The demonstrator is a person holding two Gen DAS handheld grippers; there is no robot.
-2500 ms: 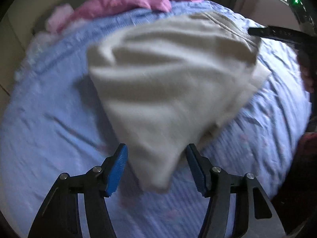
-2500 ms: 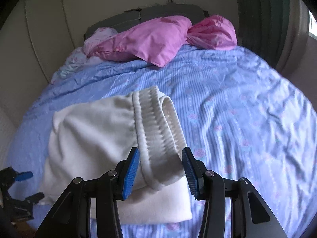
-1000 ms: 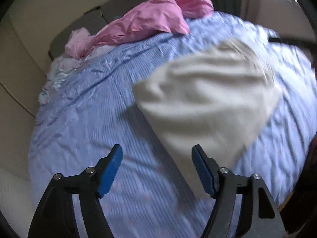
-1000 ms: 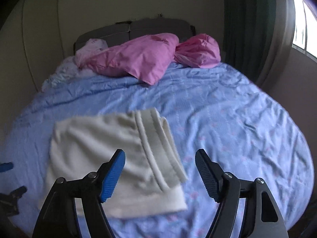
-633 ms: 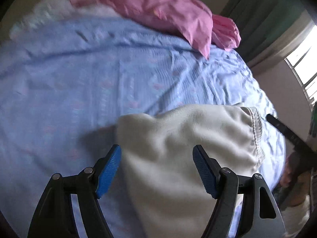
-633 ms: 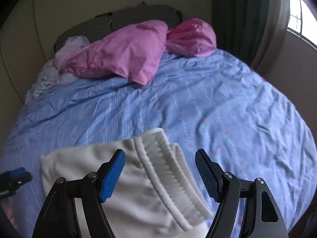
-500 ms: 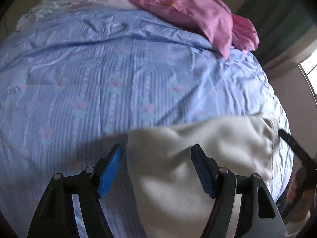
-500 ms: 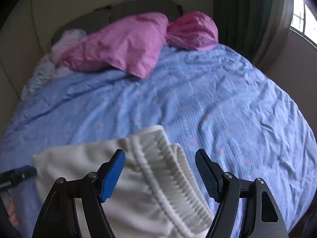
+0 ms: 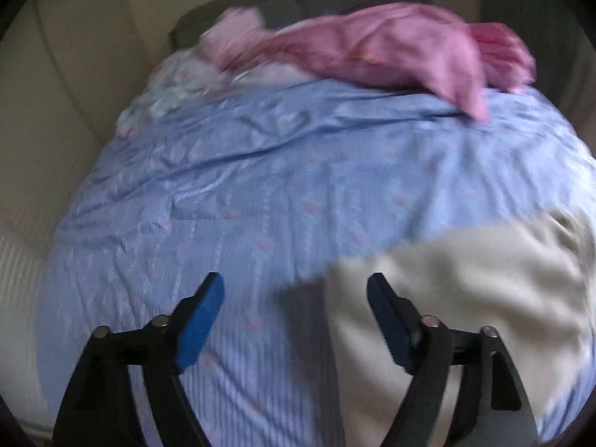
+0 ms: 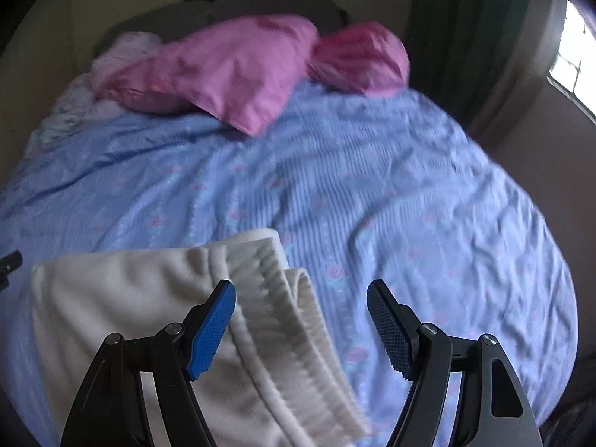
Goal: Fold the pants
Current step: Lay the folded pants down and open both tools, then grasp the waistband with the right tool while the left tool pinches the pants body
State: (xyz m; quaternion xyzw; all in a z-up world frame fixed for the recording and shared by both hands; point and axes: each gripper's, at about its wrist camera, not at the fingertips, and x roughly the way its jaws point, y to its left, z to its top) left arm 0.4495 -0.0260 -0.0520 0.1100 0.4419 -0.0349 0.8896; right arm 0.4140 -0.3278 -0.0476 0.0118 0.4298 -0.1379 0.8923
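Both pairs of jaws stand wide and hold nothing. The left gripper point(image 9: 295, 314) has just been opening further, and between its blue pads lies only bedsheet and the near corner of the cloth, which the pads do not press. The right gripper point(image 10: 301, 320) is spread about as wide, with the ribbed waistband point(image 10: 283, 298) passing under the gap but untouched by either pad.

The cream pants point(image 10: 130, 298) lie already folded into a compact bundle on the blue bedsheet point(image 10: 372, 186). In the right wrist view they fill the 7 to 8 o'clock part of the frame, waistband edge toward 6 o'clock. In the left wrist view the pants point(image 9: 465, 298) sit at 4 o'clock. Pink pillows point(image 10: 231, 67) rest well apart at 12 o'clock, by the headboard.

By my reading, the folding is near its end: the bundle has been released and looks tidy, apart from the doubled waistband standing slightly proud. If another fold is wanted, the next move calls for each gripper to come down on an edge of the bundle, left at the plain corner and right at the waistband, pinching all layers together so none slips out. The left view is blurred, so finer creases cannot be judged.
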